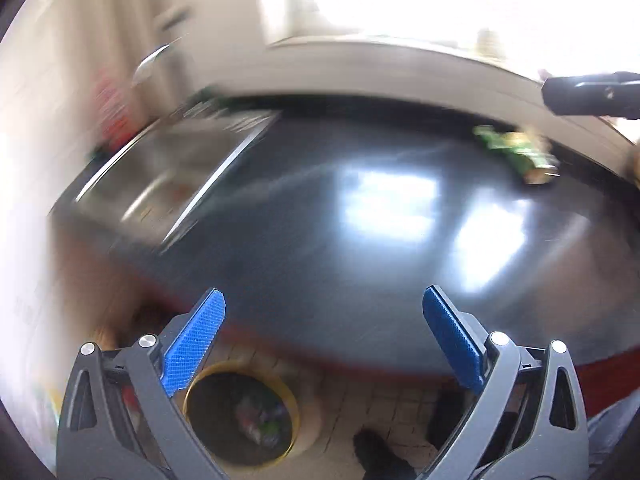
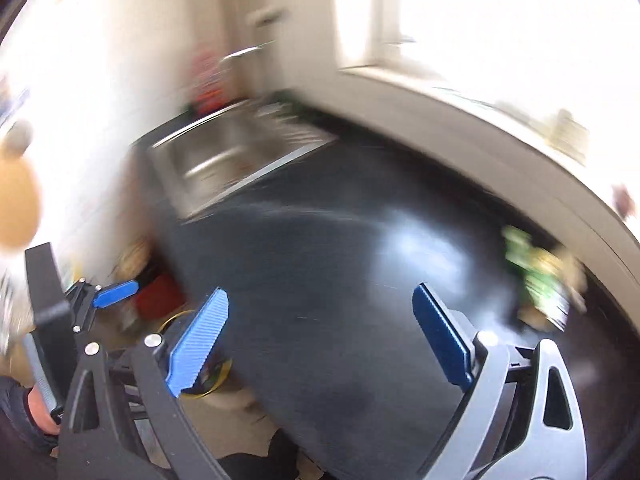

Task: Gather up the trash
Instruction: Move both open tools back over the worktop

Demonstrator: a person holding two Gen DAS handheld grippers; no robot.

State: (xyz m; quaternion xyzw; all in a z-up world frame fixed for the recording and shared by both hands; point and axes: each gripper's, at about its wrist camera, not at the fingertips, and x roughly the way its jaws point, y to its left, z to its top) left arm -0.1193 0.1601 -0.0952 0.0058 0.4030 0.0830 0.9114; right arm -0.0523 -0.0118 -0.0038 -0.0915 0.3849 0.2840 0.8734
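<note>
Hovering over a dark glossy countertop (image 1: 320,216), both views badly smeared by blur. Left gripper (image 1: 323,344) spread wide, blue pads (image 1: 192,344) holding nothing. Right gripper (image 2: 320,340) likewise spread, nothing between its pads. Green-and-yellow wrapper (image 1: 516,154) lying on the counter at upper right of the left view, at right of the right view (image 2: 540,280). Steel sink (image 1: 160,184) at left. Yellow-rimmed bin (image 1: 240,416) on the floor at lower left, crumpled scraps inside.

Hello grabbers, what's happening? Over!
Left gripper open, empty. Right gripper open, empty. Green wrapper on the dark countertop. Path clear.
</note>
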